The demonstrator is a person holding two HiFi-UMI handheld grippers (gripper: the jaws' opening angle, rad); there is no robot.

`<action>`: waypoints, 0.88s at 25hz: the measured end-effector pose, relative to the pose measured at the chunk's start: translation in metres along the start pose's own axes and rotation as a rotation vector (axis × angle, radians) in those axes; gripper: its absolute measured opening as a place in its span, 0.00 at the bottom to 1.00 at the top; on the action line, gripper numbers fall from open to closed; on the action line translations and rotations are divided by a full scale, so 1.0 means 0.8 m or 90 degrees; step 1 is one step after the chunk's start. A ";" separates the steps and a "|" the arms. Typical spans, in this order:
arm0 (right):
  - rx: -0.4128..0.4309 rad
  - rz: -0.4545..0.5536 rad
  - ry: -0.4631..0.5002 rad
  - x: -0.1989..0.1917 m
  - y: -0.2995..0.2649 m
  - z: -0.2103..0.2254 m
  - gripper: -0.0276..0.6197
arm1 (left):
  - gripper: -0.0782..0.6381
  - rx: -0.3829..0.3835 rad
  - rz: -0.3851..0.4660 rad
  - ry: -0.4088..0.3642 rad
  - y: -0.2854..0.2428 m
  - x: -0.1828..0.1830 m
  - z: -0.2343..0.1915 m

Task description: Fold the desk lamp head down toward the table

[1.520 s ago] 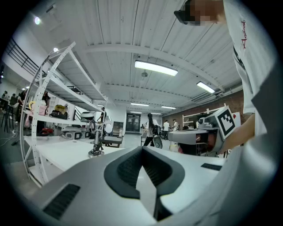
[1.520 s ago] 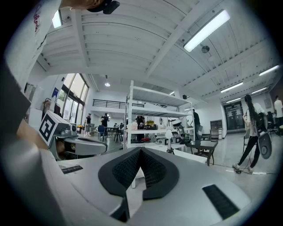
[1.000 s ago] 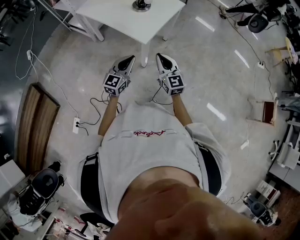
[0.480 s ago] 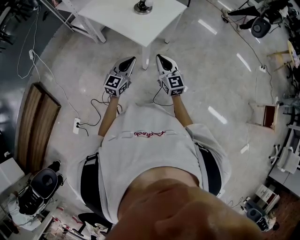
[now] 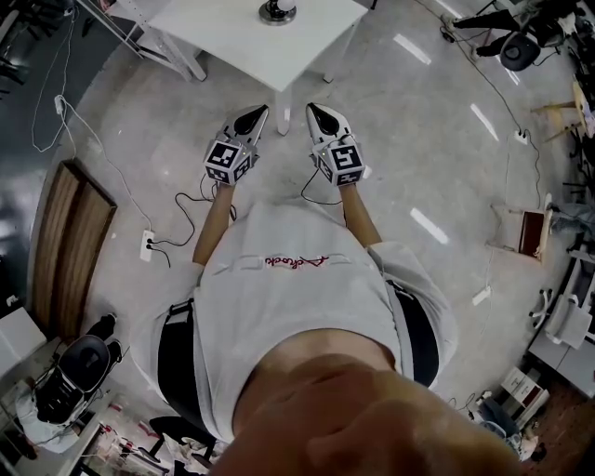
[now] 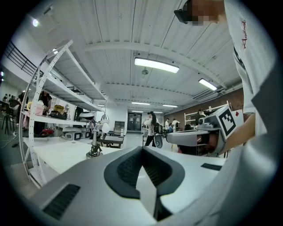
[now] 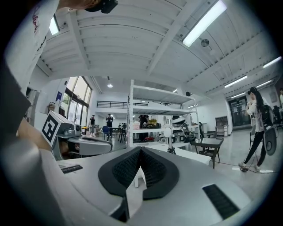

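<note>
The left gripper (image 5: 257,113) and right gripper (image 5: 313,110) are being held closed and empty at upper centre, below the white table (image 5: 232,37) bearing the desk lamp (image 5: 278,11) at the top edge

Lamp (image 5: 278,11) stands on the table (image 5: 223,42); just before the table's near corner, left gripper (image 5: 256,113) and right gripper (image 5: 313,110) sit side by side.

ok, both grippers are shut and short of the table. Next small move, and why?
Probably carry both grippers forward over the table toward the desk lamp, opening one set of fingers on the way. The left gripper and right gripper are shut, empty and over the floor, short of the table edge. The desk lamp stands further in, head raised.
</note>
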State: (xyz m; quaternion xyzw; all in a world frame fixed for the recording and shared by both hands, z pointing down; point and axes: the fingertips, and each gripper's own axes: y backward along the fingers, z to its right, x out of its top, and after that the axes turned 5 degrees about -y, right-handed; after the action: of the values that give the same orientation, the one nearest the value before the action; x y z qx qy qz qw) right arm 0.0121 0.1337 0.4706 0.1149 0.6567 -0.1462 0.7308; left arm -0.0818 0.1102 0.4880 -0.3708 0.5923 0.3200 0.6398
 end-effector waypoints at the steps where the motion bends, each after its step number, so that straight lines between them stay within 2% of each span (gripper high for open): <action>1: 0.001 0.000 -0.001 -0.001 0.002 0.006 0.09 | 0.14 0.000 -0.001 0.000 -0.005 -0.001 0.002; 14: 0.039 -0.017 -0.016 -0.020 0.009 0.042 0.09 | 0.14 0.028 -0.023 0.014 -0.044 -0.021 0.024; 22: 0.048 -0.021 -0.028 -0.025 -0.006 0.053 0.09 | 0.14 0.051 -0.026 0.028 -0.046 -0.029 0.005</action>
State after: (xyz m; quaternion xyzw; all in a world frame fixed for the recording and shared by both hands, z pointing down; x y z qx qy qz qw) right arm 0.0476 0.1151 0.4950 0.1278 0.6363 -0.1854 0.7379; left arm -0.0510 0.0949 0.5144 -0.3641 0.6107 0.2746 0.6474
